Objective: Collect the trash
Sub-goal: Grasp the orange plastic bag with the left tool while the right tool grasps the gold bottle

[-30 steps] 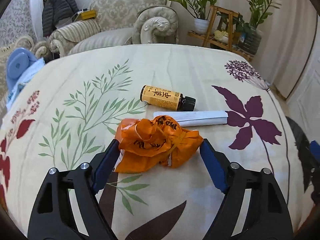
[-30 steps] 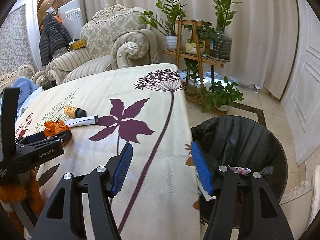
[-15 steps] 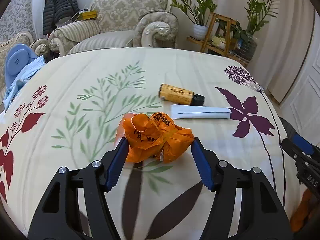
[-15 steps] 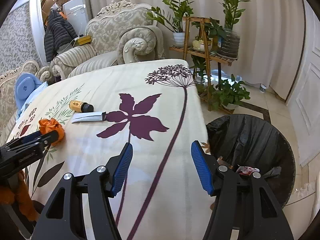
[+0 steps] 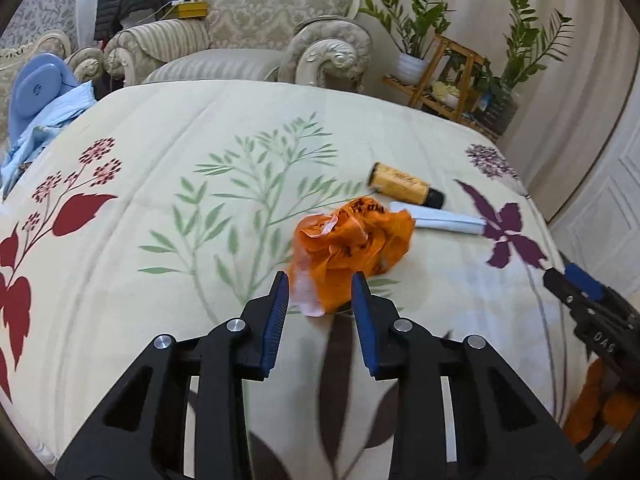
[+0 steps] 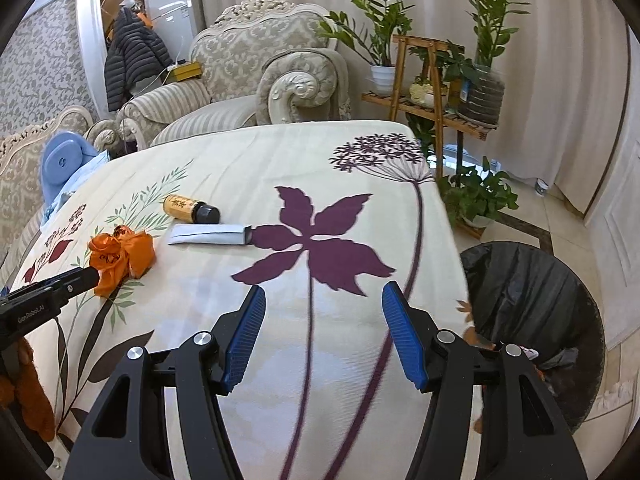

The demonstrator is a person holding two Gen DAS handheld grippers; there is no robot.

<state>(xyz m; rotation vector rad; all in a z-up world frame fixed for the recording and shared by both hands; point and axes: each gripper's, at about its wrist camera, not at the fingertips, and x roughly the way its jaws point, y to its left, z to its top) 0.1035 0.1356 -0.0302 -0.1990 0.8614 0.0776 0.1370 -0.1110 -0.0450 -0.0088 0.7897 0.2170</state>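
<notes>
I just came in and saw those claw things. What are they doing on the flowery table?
A person is tidying up trash with two handheld grippers. The left gripper has just been closing its jaws on the crumpled orange bag, which sits between its fingertips. The right gripper hangs open over the tablecloth, holding nothing. A small brown bottle and a white tube lie on the table. The black-lined bin waits beside it.

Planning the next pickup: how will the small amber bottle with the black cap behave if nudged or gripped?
The amber bottle lies on its side on the tablecloth, so a nudge will probably roll it. Its round, smooth-looking body may slip between jaws. It looks rigid, unlike the crumpled orange bag.
</notes>
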